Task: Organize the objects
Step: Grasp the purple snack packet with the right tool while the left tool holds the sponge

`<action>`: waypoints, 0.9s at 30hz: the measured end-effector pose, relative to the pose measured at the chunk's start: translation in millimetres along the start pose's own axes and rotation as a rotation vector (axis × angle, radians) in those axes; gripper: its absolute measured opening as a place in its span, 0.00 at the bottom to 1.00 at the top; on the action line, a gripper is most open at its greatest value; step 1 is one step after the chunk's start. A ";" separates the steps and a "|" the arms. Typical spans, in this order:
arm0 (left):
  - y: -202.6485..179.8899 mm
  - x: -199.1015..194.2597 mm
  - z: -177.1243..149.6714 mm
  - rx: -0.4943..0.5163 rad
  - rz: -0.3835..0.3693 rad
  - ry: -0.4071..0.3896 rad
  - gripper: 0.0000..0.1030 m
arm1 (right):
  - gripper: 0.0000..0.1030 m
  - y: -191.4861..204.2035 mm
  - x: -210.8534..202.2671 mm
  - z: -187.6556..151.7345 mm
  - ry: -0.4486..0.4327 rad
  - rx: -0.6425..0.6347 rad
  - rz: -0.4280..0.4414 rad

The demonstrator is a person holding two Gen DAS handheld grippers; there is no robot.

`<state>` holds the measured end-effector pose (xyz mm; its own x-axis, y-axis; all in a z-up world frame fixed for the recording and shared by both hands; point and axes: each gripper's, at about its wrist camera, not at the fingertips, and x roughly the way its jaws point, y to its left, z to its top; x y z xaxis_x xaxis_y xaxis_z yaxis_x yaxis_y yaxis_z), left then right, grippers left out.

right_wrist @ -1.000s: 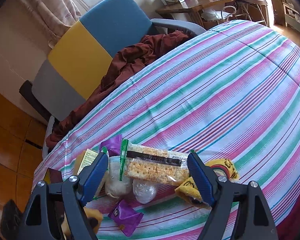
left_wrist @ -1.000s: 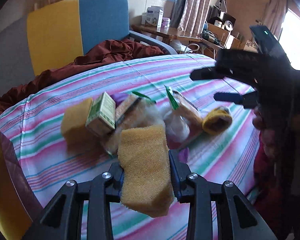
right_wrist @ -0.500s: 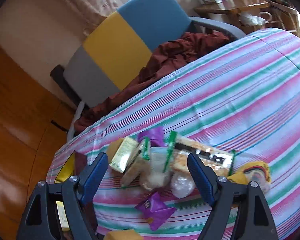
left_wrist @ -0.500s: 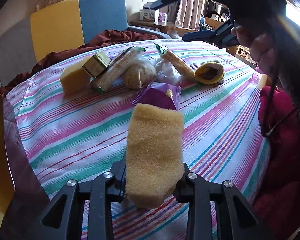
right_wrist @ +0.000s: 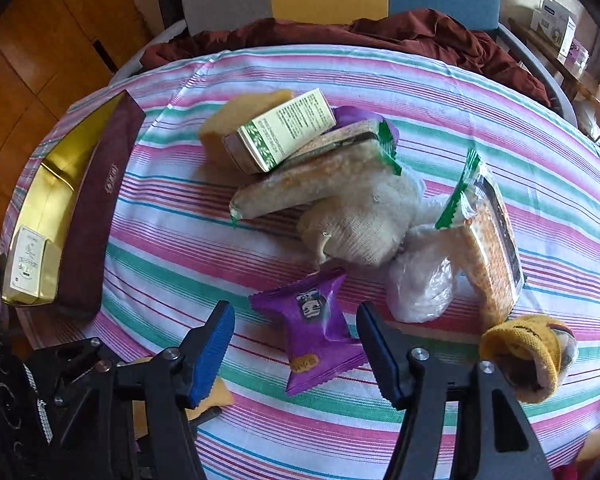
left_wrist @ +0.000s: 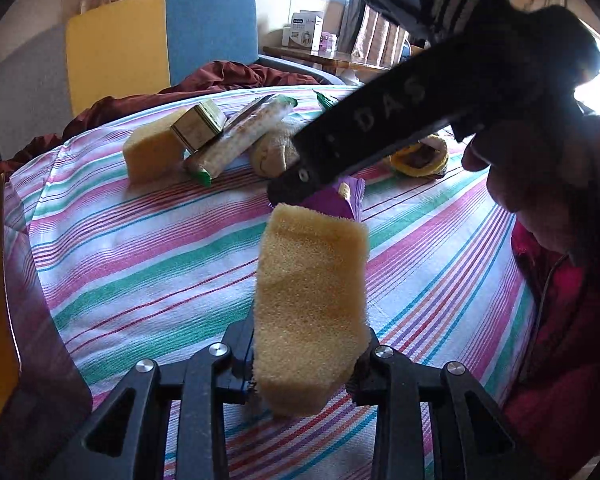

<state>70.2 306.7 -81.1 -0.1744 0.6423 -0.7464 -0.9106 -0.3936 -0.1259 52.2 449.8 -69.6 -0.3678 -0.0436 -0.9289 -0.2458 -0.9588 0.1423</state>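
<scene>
My left gripper [left_wrist: 304, 364] is shut on a yellow sponge [left_wrist: 308, 304], held just above the striped tablecloth [left_wrist: 140, 264]. My right gripper [right_wrist: 296, 344] points steeply down over a purple snack packet [right_wrist: 316, 328], which lies flat on the cloth between the blue pads [right_wrist: 212, 348]. Its jaws are closing and the pads stand clear of the packet. In the left wrist view the right gripper's black body [left_wrist: 380, 120] crosses above the purple packet [left_wrist: 336, 200].
Behind the packet lies a pile: a second sponge [right_wrist: 236, 120], a green-and-white box [right_wrist: 284, 128], two cracker packs [right_wrist: 300, 188], a beige knit item [right_wrist: 364, 220], a clear bag [right_wrist: 420, 284]. A yellow knit item [right_wrist: 528, 356] sits right. A maroon-and-gold box [right_wrist: 60, 208] stands left.
The right gripper swung across, rolled and came down over the purple packet, its jaws narrowing. The left gripper sank with the sponge, then stayed still.
</scene>
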 end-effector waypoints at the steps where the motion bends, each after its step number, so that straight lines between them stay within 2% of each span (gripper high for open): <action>1: 0.1 0.1 -0.2 0.000 0.000 -0.002 0.33 | 0.62 0.6 3.9 0.2 0.016 -0.005 -0.015; 2: -0.2 0.3 -0.4 0.002 0.000 -0.005 0.33 | 0.55 1.2 7.6 0.8 0.028 -0.012 -0.029; 3: -0.4 0.4 -0.3 0.002 0.001 -0.006 0.33 | 0.38 2.7 10.7 0.5 0.037 -0.024 -0.046; 4: -0.6 0.6 -0.2 0.002 0.001 -0.007 0.33 | 0.33 4.5 13.0 0.3 0.041 -0.036 -0.064; 9: 1.0 -3.7 -4.4 0.007 0.007 -0.011 0.33 | 0.33 16.9 18.8 0.9 0.036 -0.103 -0.071; 17: 2.6 -5.0 -3.4 0.005 0.019 -0.009 0.30 | 0.33 11.5 26.1 5.2 0.054 -0.078 -0.052; 21: -4.0 -8.4 -5.4 0.060 0.059 -0.003 0.29 | 0.33 10.6 29.1 7.0 0.055 -0.075 -0.052; 27: -2.9 -9.2 -7.5 0.068 0.063 -0.003 0.29 | 0.33 12.1 31.9 10.7 0.053 -0.082 -0.065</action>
<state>77.3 297.0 -78.7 -0.2335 0.6196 -0.7494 -0.9209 -0.3883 -0.0341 27.9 439.8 -93.9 -0.3053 0.0070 -0.9522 -0.1924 -0.9798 0.0545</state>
